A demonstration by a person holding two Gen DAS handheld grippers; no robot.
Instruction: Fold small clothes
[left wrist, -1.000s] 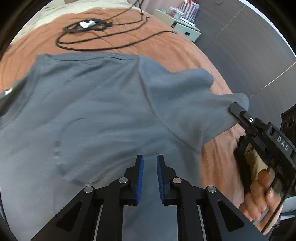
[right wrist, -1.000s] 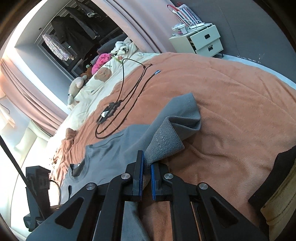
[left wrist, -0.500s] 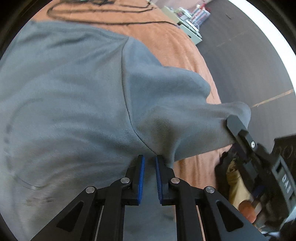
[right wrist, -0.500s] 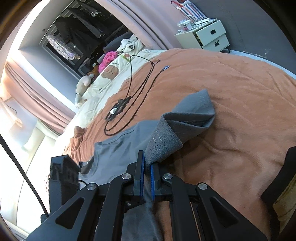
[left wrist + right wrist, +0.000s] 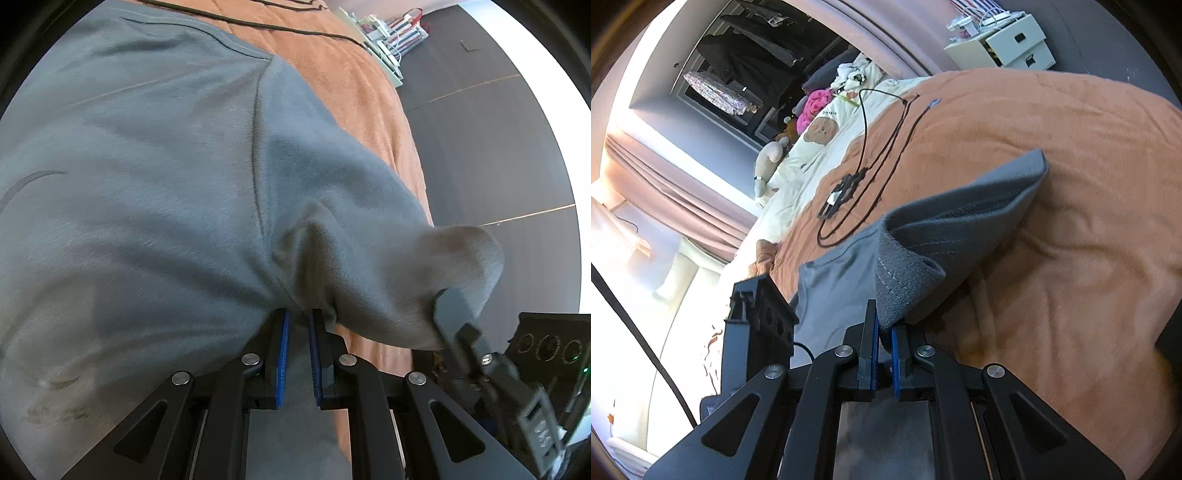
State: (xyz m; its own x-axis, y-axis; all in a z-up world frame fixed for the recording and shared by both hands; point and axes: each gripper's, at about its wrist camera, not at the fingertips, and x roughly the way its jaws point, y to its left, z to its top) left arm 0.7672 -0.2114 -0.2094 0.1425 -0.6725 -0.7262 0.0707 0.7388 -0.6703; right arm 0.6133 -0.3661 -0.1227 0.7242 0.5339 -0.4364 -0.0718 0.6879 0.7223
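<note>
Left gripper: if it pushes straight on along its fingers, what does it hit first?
The grey shirt: a bunched ridge of it at the sleeve seam sits right at the left gripper fingertips, orange blanket likely beneath.

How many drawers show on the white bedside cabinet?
2: on the white bedside cabinet beyond the orange blanket, an upper drawer and a lower drawer; others may be hidden.

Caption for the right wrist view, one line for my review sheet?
Right gripper shut on the grey shirt sleeve hem, lifted over the orange blanket.
</note>
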